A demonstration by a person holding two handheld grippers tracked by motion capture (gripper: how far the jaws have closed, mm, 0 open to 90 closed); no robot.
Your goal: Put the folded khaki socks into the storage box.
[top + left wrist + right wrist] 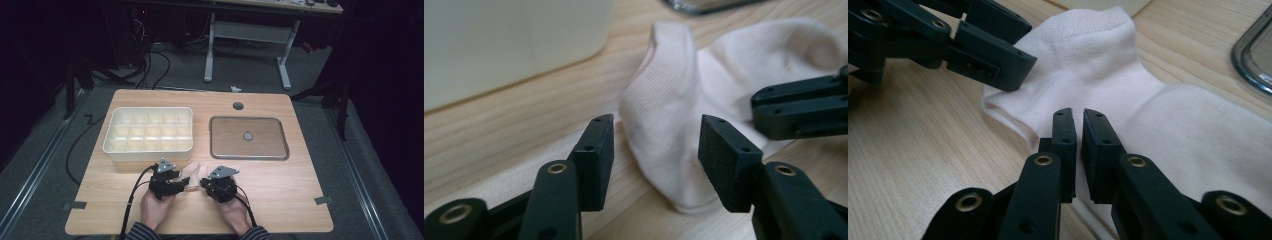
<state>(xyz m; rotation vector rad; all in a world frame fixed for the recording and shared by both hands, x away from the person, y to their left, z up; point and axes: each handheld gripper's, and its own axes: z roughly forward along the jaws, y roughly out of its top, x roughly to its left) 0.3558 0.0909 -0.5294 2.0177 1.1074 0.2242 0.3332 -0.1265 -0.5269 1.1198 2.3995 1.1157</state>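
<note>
In the right gripper view, the right gripper (1078, 117) is sitting closest to the lens, its two black jaws drawn nearly together with only a thin slit between them, and they are lying over the edge of a white sock (1128, 95); whether cloth is pinched in that slit I cannot tell. The same view is showing the left gripper (998, 62) coming in from the upper left, one jaw resting over the sock's cuff end. In the left gripper view, the left gripper (656, 137) is holding its jaws well apart, and the sock (674, 110) is lying on the wood just beyond and between the pads, not pressed by them; the right gripper's jaws are reaching onto the sock from the right edge. The high view is giving what the close views are not: the wooden table (280, 200), the hands side by side near its front edge with the sock (192, 172) between the grippers, a white compartment tray (150, 147) just behind the left hand (155, 207), and a metal tray (248, 155) behind the right hand (232, 212).
</note>
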